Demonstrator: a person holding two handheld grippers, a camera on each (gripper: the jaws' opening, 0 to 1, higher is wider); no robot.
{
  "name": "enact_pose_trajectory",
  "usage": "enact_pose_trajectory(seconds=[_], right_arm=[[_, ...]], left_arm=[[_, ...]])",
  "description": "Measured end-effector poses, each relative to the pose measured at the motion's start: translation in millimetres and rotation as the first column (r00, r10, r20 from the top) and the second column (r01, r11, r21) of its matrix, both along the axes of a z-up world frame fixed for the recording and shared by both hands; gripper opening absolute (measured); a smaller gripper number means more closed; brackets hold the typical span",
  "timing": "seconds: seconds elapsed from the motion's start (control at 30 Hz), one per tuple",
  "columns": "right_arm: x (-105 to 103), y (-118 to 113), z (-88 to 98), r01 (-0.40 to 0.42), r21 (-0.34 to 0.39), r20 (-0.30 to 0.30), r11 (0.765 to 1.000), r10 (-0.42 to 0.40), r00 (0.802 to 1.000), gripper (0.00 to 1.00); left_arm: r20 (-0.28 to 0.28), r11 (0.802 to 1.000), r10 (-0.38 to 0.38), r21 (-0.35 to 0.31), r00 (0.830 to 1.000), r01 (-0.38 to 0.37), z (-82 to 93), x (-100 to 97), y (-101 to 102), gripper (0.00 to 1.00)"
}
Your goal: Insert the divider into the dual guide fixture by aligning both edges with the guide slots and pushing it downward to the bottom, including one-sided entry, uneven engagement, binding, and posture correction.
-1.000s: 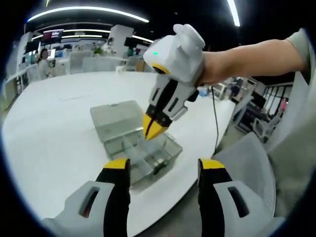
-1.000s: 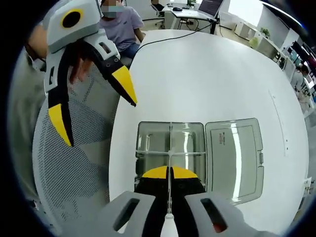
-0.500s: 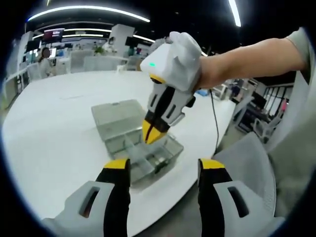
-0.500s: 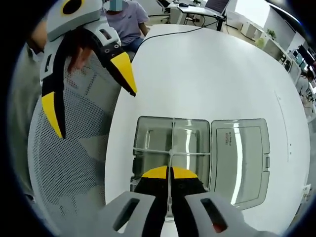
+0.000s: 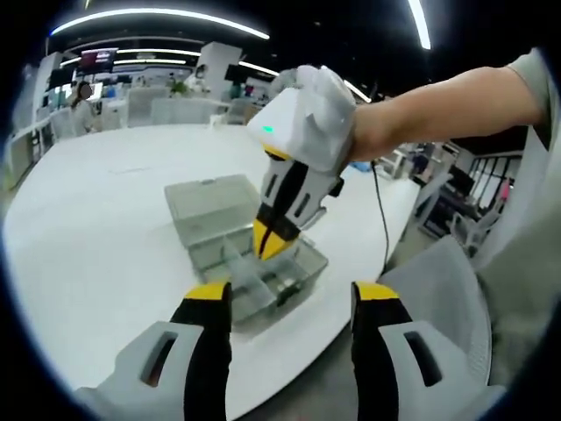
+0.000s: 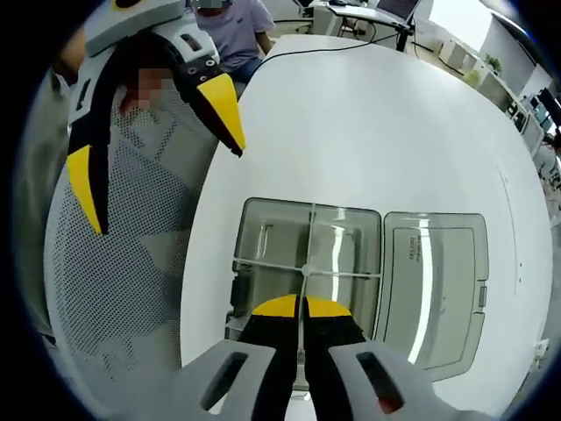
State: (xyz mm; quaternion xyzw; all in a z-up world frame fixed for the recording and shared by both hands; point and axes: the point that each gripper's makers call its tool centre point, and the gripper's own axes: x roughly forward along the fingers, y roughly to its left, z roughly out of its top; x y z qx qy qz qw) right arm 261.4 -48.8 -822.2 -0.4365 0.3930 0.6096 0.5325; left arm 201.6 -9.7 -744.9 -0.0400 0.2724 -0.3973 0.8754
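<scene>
Divider (image 6: 302, 282): thin clear strip, pinched edge-on between the pressed-together yellow tips of your right gripper (image 6: 301, 307). You hold it upright, in line with the box's long centre partition, which reads as a way of bringing both its ends to the guide slots together. In the right gripper view it runs straight up from the jaws to the crossing of the partitions; how deep it has gone cannot be told.

Dual guide fixture (image 6: 302, 263): clear plastic compartment box, lying on the white table (image 6: 368, 132) close to the edge nearest you, its lid (image 6: 434, 281) hinged fully open and flat beside it. The open lid leaves the top free for a straight downward push. In the left gripper view the box (image 5: 250, 263) sits under your right gripper (image 5: 270, 241), whose tips dip to or just into the tray.

Left gripper (image 5: 289, 303): jaws spread wide, holding nothing, hanging off the table's edge over the mesh chair (image 6: 131, 263), well apart from the box. In the right gripper view it (image 6: 153, 145) stands to one side, likely kept ready to steady the box if the divider binds.

Judged step: lowering the divider, seating not yet confirmed. Your grip near one end could tip the strip, so watch for one side entering first.
</scene>
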Motion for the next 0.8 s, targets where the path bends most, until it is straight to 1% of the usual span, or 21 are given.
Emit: enact_pose_trajectory(seconds=[0.37, 0.63, 0.8], right_arm=[[1.2, -0.3, -7.1, -0.046, -0.025, 0.015, 0.999, 0.047, 0.999, 0.00], [3.2, -0.5, -8.3, -0.053, -0.033, 0.018, 0.998, 0.054, 0.998, 0.00], [2.2, 0.5, -2.2, -0.048, -0.040, 0.013, 0.998, 0.048, 0.999, 0.00]], left_arm=[[-0.005, 1.000, 0.004, -0.002, 1.000, -0.004, -1.8, 0.2, 1.8, 0.52], [-0.006, 1.000, 0.005, -0.004, 1.000, -0.005, -2.7, 1.1, 2.3, 0.51], [-0.007, 1.000, 0.006, -0.004, 1.000, -0.006, -2.7, 1.2, 3.0, 0.51]])
